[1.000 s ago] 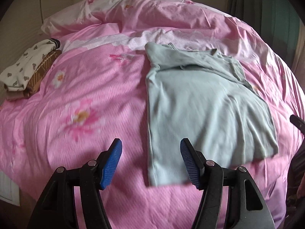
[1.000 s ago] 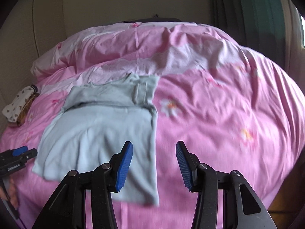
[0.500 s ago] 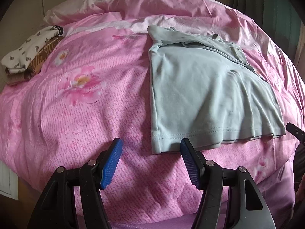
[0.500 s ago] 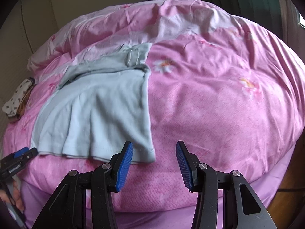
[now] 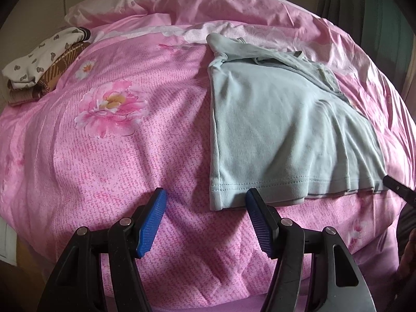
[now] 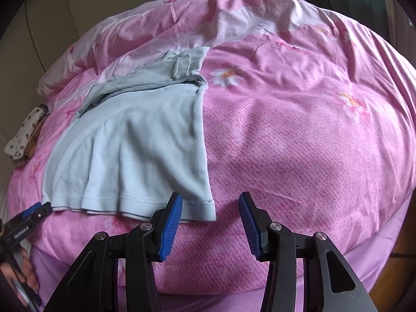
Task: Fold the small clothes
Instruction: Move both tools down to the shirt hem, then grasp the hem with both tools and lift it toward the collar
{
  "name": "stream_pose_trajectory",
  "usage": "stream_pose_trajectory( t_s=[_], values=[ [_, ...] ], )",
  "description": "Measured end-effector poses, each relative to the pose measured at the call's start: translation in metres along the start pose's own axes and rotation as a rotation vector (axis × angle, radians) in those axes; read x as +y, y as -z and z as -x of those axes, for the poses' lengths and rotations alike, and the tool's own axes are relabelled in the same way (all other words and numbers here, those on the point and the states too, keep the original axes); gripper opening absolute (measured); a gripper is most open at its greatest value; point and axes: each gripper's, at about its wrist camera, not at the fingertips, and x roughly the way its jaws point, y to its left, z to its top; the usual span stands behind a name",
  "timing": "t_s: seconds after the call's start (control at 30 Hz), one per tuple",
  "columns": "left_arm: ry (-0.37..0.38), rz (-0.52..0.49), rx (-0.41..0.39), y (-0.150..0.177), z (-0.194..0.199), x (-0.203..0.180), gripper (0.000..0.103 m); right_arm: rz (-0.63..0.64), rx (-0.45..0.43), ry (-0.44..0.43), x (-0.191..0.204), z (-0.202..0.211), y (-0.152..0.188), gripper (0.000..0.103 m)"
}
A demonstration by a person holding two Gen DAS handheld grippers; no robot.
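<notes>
We see the pale blue-green cotton shirt (image 5: 280,130) lying flat on the pink flowered bed cover (image 5: 130,156), its stitched hem (image 5: 260,186) along the near edge of the bed, with wide bare cover to its left in the left view and to its right in the right view. Our left gripper (image 5: 205,221) is wide open and holds nothing, its right finger just at the hem's left corner, and our right gripper (image 6: 210,223) is also wide open and empty at the hem's right corner (image 6: 208,208). Only the left view shows clearly the small stack of folded patterned clothes (image 5: 41,62) far at the left edge, well apart from the shirt.
</notes>
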Motion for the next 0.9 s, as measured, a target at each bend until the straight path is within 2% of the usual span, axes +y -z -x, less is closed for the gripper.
stream_pose_trajectory(
  t_s=[0.23,0.43,0.6,0.73,0.8,0.87,0.9],
  values=[
    [0.017,0.004,0.010,-0.002,0.000,0.000,0.045,-0.021,0.013,-0.047,0.000,-0.002,-0.001,0.036],
    [0.027,0.007,0.002,0.003,0.000,-0.003,0.044,-0.037,0.051,-0.054,-0.003,-0.010,0.003,0.035],
    [0.058,0.027,0.006,0.002,-0.002,-0.002,0.036,-0.055,0.053,-0.059,-0.006,-0.013,0.000,0.034],
    [0.073,0.024,0.005,0.002,-0.003,-0.004,0.019,-0.054,0.062,-0.059,-0.006,-0.014,0.001,0.032],
    [0.071,0.013,0.004,0.002,-0.002,-0.007,0.014,-0.058,0.063,-0.064,-0.006,-0.014,0.001,0.028],
    [0.068,0.011,0.006,0.002,-0.001,-0.008,0.012,-0.068,0.070,-0.079,-0.007,-0.016,0.000,0.015],
    [0.067,0.012,0.006,0.002,0.000,-0.008,0.012,-0.072,0.072,-0.084,-0.008,-0.016,0.000,0.013]
  ],
)
